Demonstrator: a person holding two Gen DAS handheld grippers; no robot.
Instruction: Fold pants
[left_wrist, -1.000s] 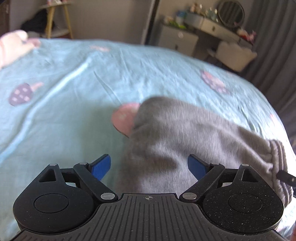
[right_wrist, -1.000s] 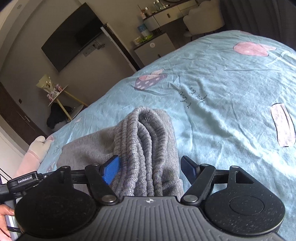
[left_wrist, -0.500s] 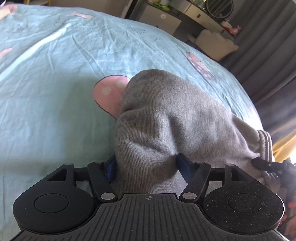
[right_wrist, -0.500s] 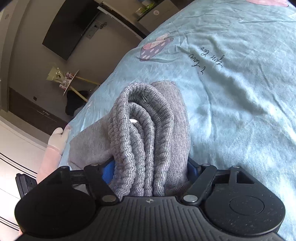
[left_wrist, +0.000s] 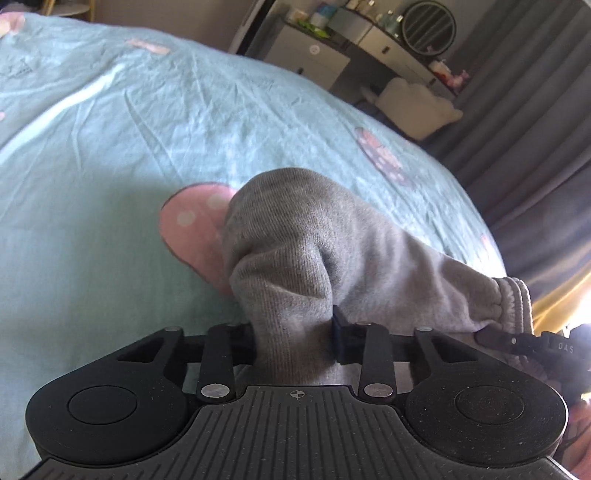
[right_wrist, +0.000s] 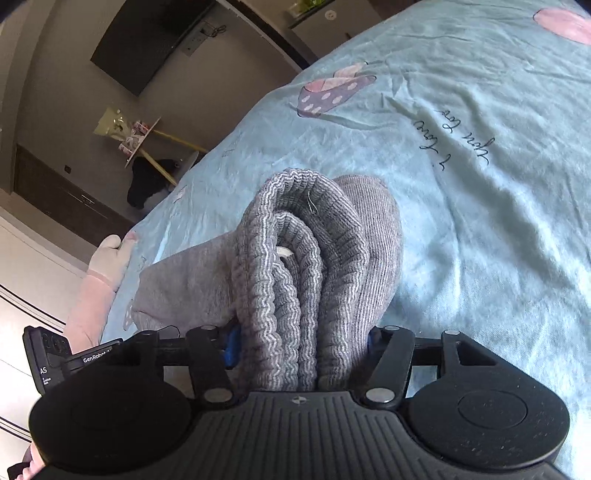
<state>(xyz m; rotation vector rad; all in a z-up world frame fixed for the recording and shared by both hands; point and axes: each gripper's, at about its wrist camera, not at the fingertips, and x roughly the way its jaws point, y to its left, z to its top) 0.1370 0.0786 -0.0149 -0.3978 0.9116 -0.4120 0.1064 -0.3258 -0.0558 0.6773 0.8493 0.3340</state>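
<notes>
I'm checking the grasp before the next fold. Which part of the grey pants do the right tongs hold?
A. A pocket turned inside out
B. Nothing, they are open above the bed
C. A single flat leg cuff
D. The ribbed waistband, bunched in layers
D: in the right wrist view the right tongs are shut on the grey pants, with several ribbed waistband layers stacked between the fingers.
</notes>
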